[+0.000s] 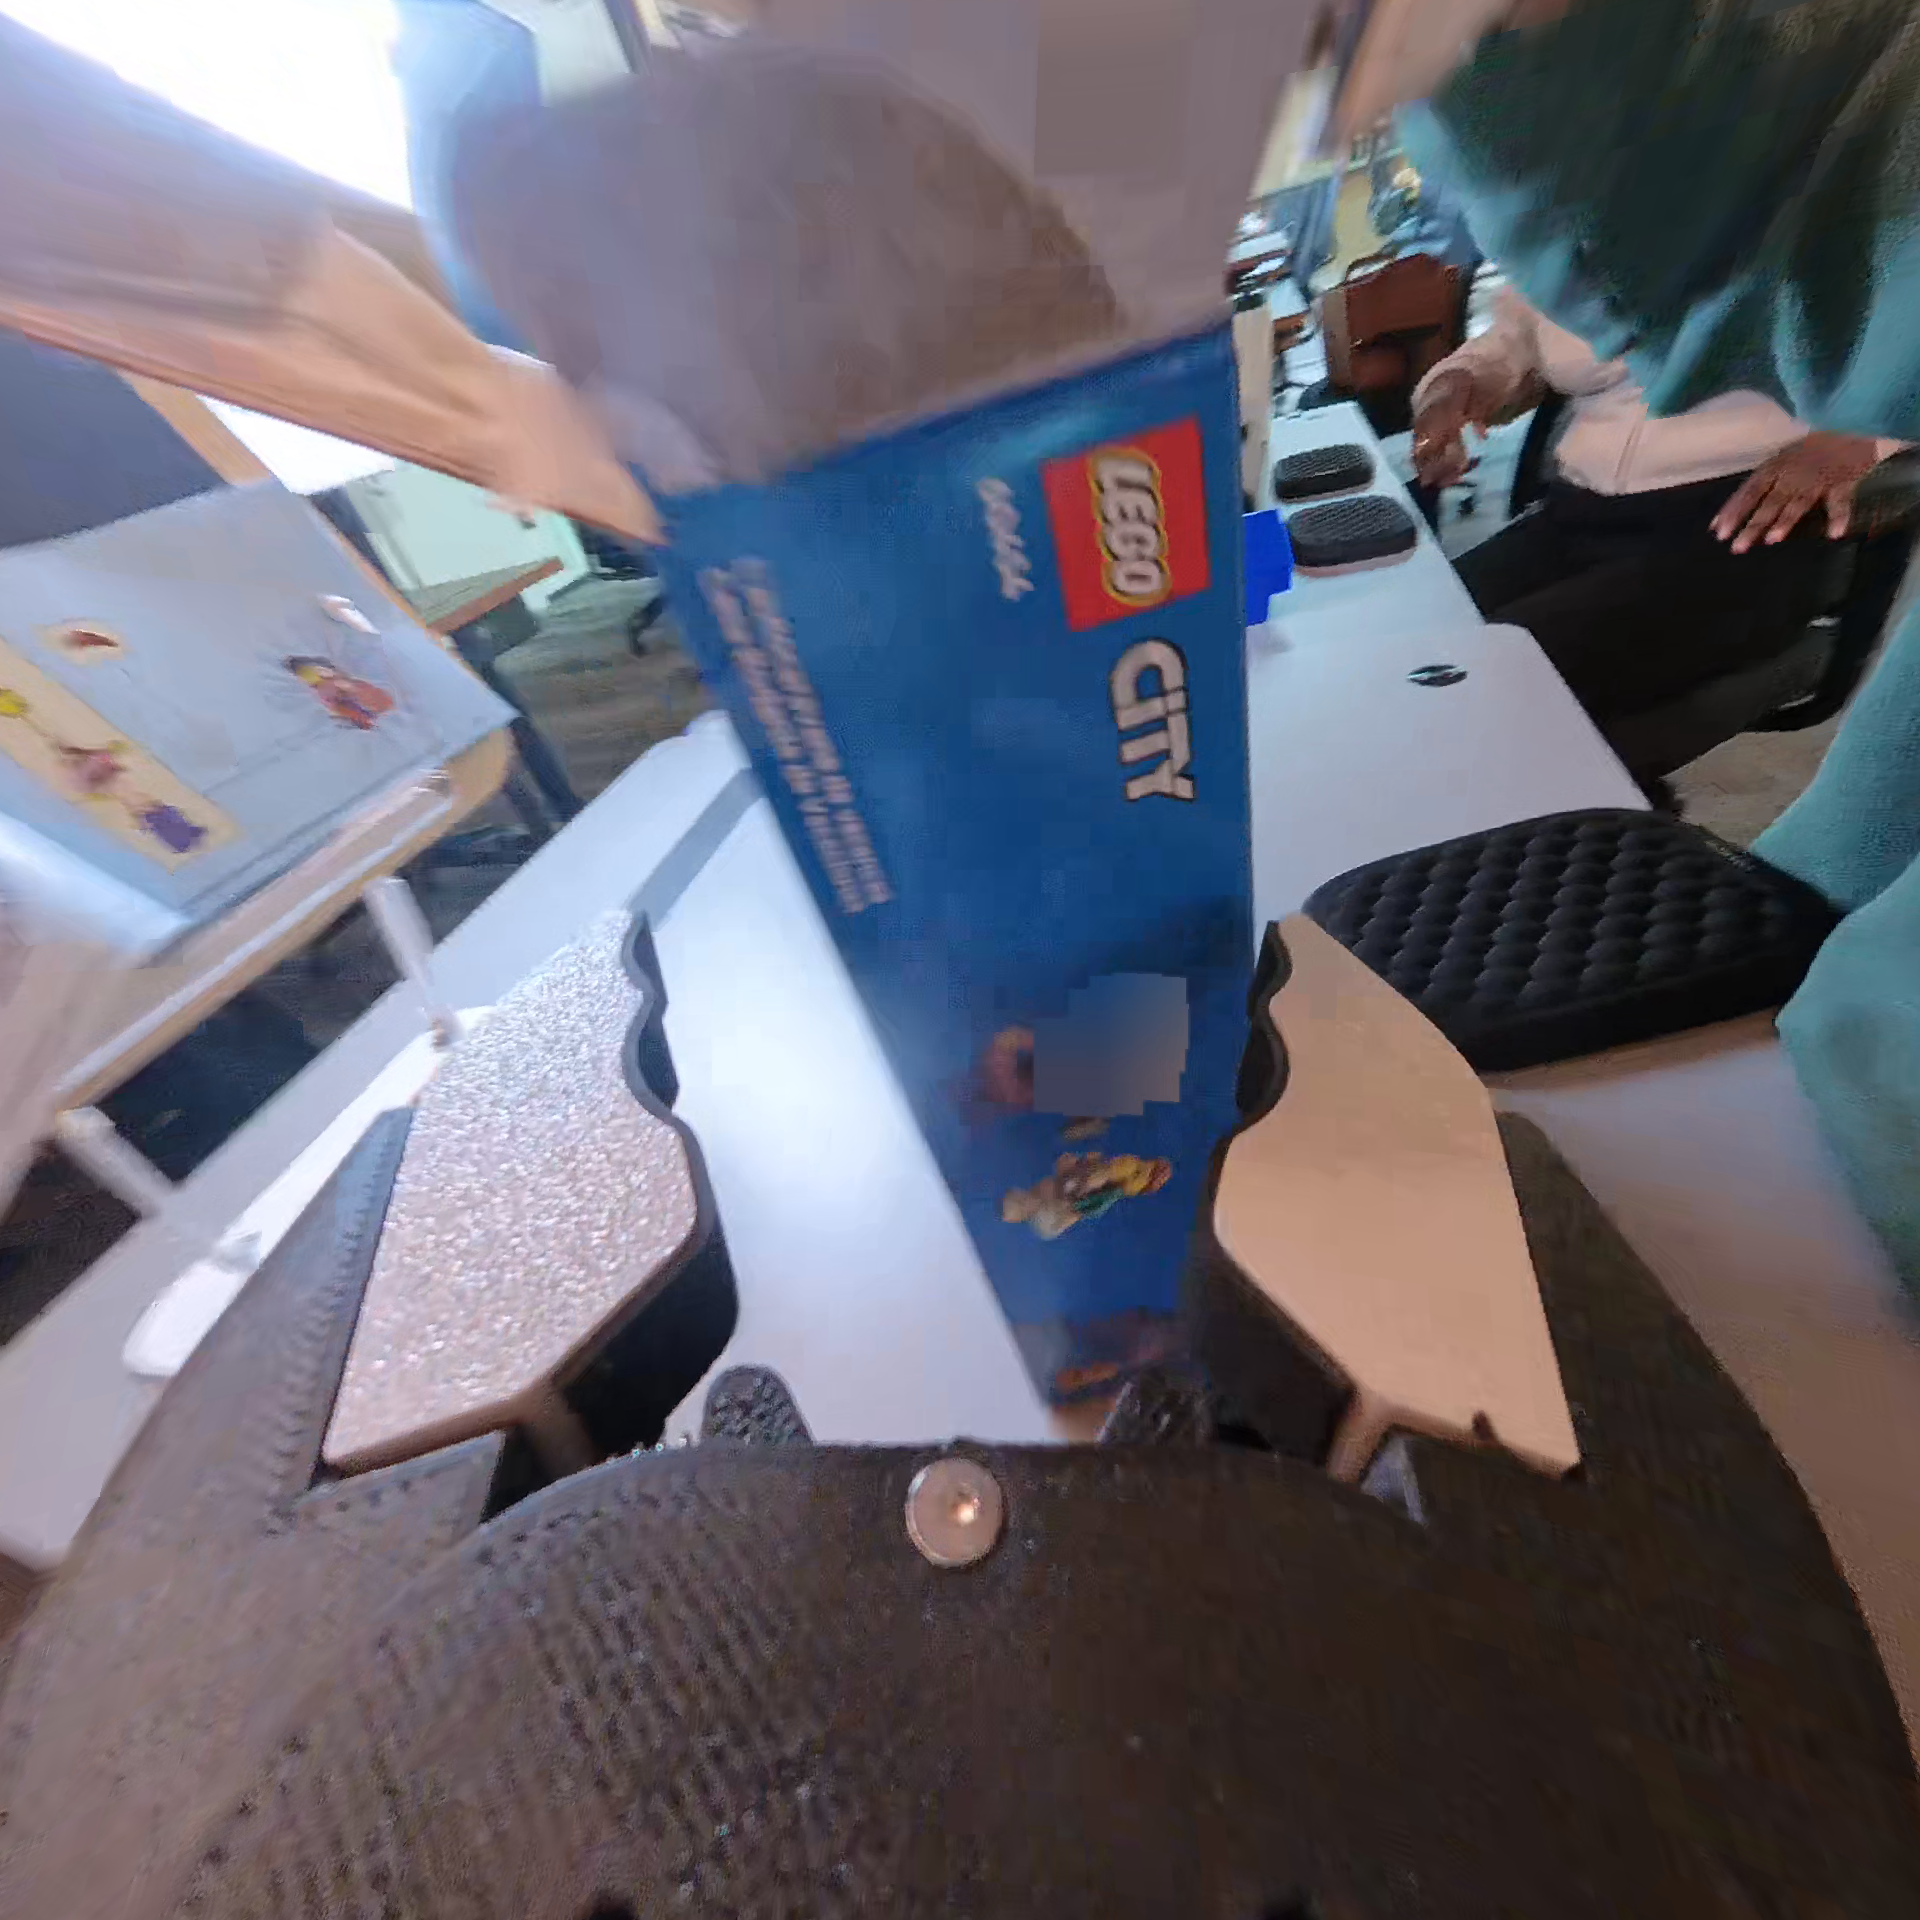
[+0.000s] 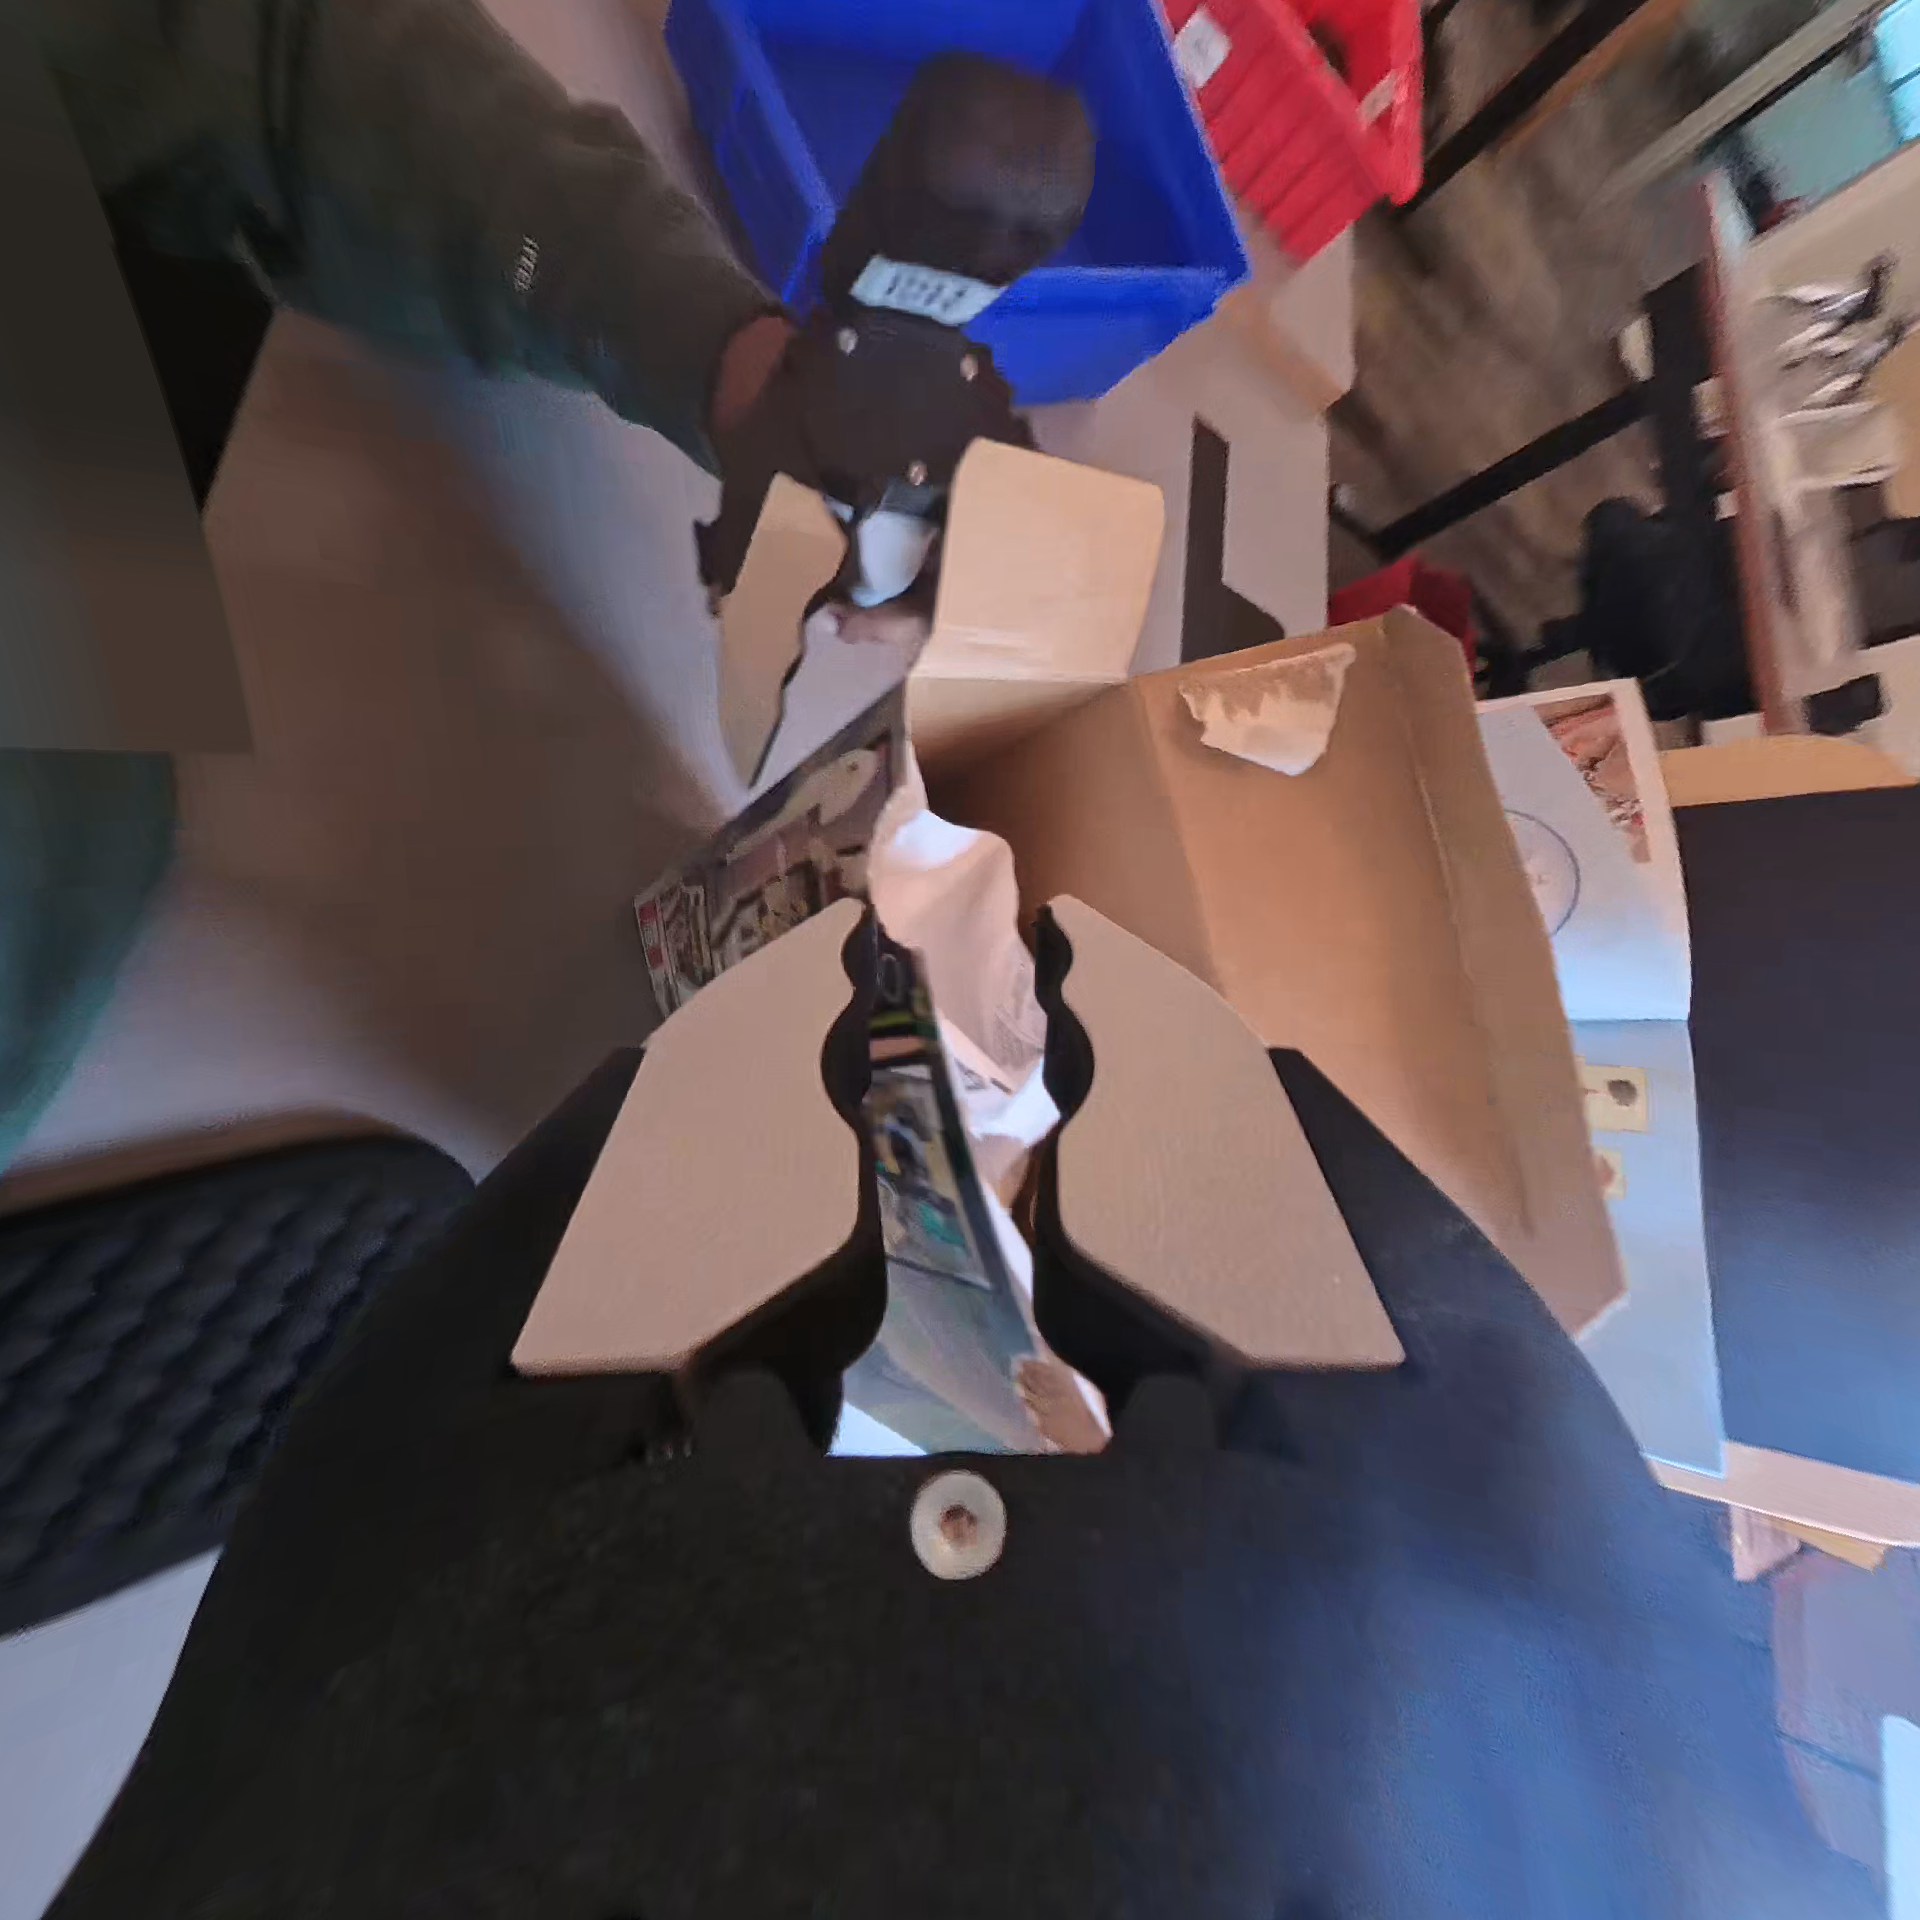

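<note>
Between wide jaws, glossy blue carton [image 1: 997,831].

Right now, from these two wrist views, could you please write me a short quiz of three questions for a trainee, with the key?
1. True or false: the left gripper has its jaws shut tight on the blue toy box.
2. In the right wrist view, which colour is the bin behind the left gripper? A green, B blue, C yellow.
3. Fill in: right of the right gripper stands an open brown ____ box.
Key: 1 false, the jaws stand wide, with bare table between one finger and the box; 2 B; 3 cardboard.
</note>
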Motion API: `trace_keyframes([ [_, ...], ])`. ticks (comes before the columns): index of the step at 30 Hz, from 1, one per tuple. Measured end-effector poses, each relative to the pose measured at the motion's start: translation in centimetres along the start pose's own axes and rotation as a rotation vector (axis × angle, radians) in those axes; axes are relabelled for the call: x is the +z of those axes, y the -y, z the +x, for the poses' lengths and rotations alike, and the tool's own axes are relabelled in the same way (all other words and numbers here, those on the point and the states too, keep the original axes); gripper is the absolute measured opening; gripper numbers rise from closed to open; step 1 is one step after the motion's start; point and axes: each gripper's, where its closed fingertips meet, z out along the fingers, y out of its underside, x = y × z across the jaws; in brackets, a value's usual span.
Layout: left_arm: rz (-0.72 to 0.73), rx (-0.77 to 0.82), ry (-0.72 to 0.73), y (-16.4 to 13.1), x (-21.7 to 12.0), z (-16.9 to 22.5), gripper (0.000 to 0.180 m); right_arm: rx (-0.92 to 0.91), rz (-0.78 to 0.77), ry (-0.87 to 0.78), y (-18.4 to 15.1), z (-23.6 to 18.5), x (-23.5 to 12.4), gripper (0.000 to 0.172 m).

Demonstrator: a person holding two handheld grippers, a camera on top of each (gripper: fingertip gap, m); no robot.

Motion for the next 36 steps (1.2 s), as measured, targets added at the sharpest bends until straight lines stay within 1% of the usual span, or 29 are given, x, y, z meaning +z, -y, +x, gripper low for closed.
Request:
trace_keyframes([
  [2,-0.017,0.051,0.064,1.1,-3.2,-1.4,0.097,0.055,0.041,-0.04,-0.9,-2.1,0.7,0.028],
  [3,-0.046,0.068,0.078,1.4,-5.2,-1.7,0.085,0.091,0.06,-0.041,-1.5,-3.2,1.1,0.028],
  [4,-0.1,0.077,0.09,1.2,-7.0,-1.8,0.076,0.124,0.078,-0.043,-2.4,-4.4,1.6,0.028],
  [6,-0.248,0.098,0.161,-0.1,-11.0,-2.7,0.066,0.189,0.11,-0.012,-4.3,-6.8,2.4,0.028],
  [7,-0.349,0.094,0.179,-1.4,-12.9,-2.8,0.063,0.231,0.124,0.027,-5.3,-8.2,2.8,0.028],
  [9,-0.574,0.062,0.211,-4.8,-16.8,-2.4,0.065,0.309,0.13,0.096,-7.6,-10.5,3.6,0.028],
  [11,-0.755,-0.025,0.174,-8.8,-19.8,-0.7,0.064,0.357,0.133,0.115,-9.9,-11.7,4.4,0.026],
  [13,-0.911,-0.122,0.131,-13.1,-21.8,1.3,0.063,0.423,0.165,0.125,-11.1,-12.2,4.9,0.025],
  [15,-1.054,-0.172,0.114,-17.2,-23.4,2.5,0.064,0.466,0.197,0.135,-11.5,-12.5,5.1,0.024],
  [17,-1.129,-0.227,0.12,-20.2,-24.3,2.8,0.064,0.456,0.203,0.13,-11.7,-12.8,5.2,0.022],
  [18,-1.141,-0.266,0.106,-21.1,-24.4,3.2,0.063,0.446,0.197,0.126,-11.8,-12.9,5.1,0.022],
  [19,-1.098,-0.325,0.082,-21.1,-23.9,3.5,0.055,0.44,0.19,0.123,-11.9,-13.0,5.0,0.022],
  [20,-1.066,-0.351,0.082,-21.0,-23.6,3.2,0.047,0.436,0.187,0.122,-12.0,-13.2,4.9,0.021],
  [21,-1.078,-0.344,0.089,-21.4,-23.8,3.0,0.039,0.436,0.187,0.123,-12.1,-13.3,4.7,0.021],
  [22,-1.06,-0.362,0.067,-21.3,-23.5,3.1,0.025,0.439,0.187,0.119,-12.2,-13.3,4.5,0.021],
  [25,-1.054,-0.345,0.031,-21.2,-22.8,3.4,0.025,0.46,0.202,0.093,-12.4,-13.1,3.9,0.019],
  [26,-1.046,-0.311,0.035,-20.8,-22.4,3.2,0.025,0.466,0.213,0.085,-12.4,-13.0,3.6,0.018],
  [27,-1.005,-0.282,0.035,-19.9,-21.5,3.2,0.025,0.468,0.227,0.074,-12.3,-12.8,3.4,0.018],
  [29,-0.884,-0.189,0.075,-16.6,-19.3,2.3,0.025,0.461,0.254,0.047,-12.0,-12.3,2.9,0.016],
  [30,-0.816,-0.108,0.141,-14.3,-18.2,1.0,0.025,0.451,0.267,0.033,-11.7,-11.9,2.6,0.015],
  [32,-0.634,0.039,0.306,-8.0,-16.5,-2.2,0.025,0.42,0.293,-0.002,-10.9,-10.9,1.9,0.015],
  [33,-0.517,0.094,0.352,-4.3,-15.4,-3.1,0.025,0.397,0.304,-0.029,-10.4,-10.2,1.4,0.015],
  [35,-0.307,0.189,0.404,2.9,-13.7,-4.1,0.025,0.348,0.33,-0.095,-9.2,-8.4,0.0,0.016],
  [36,-0.231,0.228,0.408,5.9,-12.9,-4.2,0.026,0.33,0.344,-0.128,-8.5,-7.4,-0.8,0.017],
])
